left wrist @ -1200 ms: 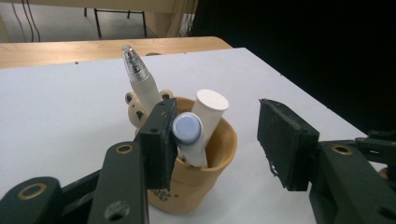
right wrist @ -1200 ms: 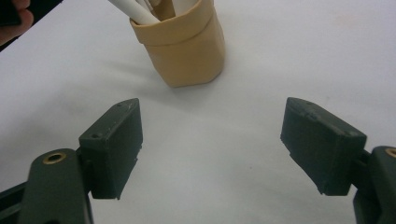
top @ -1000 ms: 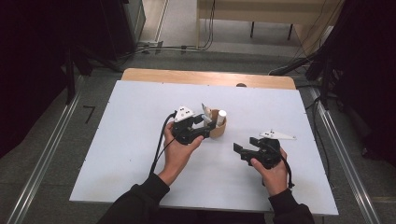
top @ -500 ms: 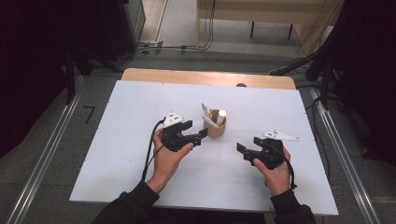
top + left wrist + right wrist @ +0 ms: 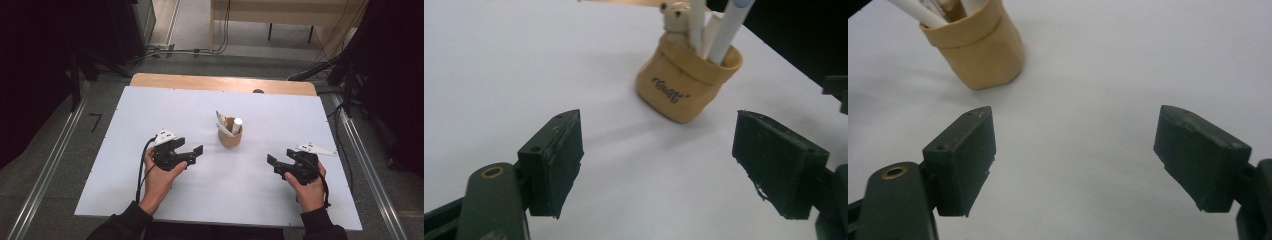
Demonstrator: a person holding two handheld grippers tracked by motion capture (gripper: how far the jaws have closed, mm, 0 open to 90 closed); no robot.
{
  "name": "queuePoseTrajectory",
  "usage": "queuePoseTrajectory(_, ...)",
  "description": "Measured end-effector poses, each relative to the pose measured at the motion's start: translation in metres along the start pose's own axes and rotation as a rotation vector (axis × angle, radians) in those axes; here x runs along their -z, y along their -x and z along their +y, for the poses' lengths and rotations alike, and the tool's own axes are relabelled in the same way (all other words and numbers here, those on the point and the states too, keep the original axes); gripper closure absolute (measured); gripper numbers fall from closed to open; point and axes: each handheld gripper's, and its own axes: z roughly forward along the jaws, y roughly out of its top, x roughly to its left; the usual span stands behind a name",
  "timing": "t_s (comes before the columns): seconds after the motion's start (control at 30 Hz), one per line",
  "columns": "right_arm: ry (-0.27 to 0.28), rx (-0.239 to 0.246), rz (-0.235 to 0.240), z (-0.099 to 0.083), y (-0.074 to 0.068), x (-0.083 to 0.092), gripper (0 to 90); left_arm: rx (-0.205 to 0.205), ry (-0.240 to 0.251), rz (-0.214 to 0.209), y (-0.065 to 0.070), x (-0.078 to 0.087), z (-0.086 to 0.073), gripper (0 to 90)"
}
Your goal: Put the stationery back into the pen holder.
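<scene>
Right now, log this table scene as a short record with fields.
surface: white table
holder: tan cup near the table's middle, upright
contents: white pens standing in it, tips up
left claw: open, nothing between its jaws, which have just been opening; apart from the cup
right claw: open, holding nothing, apart from the cup

Overhead, two close views (sharing holder point(image 5: 230, 136)).

Matt tan pouch point(image 5: 684, 85) on smooth white table point(image 5: 150, 115).
</scene>
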Motion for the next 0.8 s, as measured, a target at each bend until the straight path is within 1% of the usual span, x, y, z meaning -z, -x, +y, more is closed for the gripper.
queuePoseTrajectory(0.03,0.001,-0.002,-0.008,-0.001,0.002,0.002,15.2,0.01,0.005,0.009,-0.004,0.004,-0.001,20.4)
queuePoseTrajectory(0.27,0.006,-0.012,-0.071,-0.01,0.019,0.018,14.5,0.04,0.002,0.063,-0.027,0.025,-0.01,18.9)
queuePoseTrajectory(0.4,0.006,-0.024,-0.1,-0.015,0.029,0.026,14.5,0.052,-0.008,0.097,-0.038,0.034,-0.018,18.9)
queuePoseTrajectory(0.5,0.006,-0.031,-0.114,-0.018,0.035,0.031,14.5,0.059,-0.016,0.118,-0.044,0.038,-0.023,18.9)
queuePoseTrajectory(0.63,0.006,-0.036,-0.147,-0.023,0.043,0.037,14.4,0.065,-0.012,0.145,-0.05,0.044,-0.026,18.9)
queuePoseTrajectory(0.73,0.007,-0.043,-0.162,-0.026,0.049,0.042,14.3,0.07,-0.007,0.168,-0.055,0.049,-0.027,18.8)
queuePoseTrajectory(0.77,0.006,-0.05,-0.17,-0.027,0.051,0.043,14.3,0.077,-0.007,0.174,-0.057,0.051,-0.028,18.7)
queuePoseTrajectory(0.8,0.005,-0.048,-0.175,-0.028,0.054,0.044,14.3,0.083,-0.007,0.182,-0.059,0.052,-0.029,18.6)
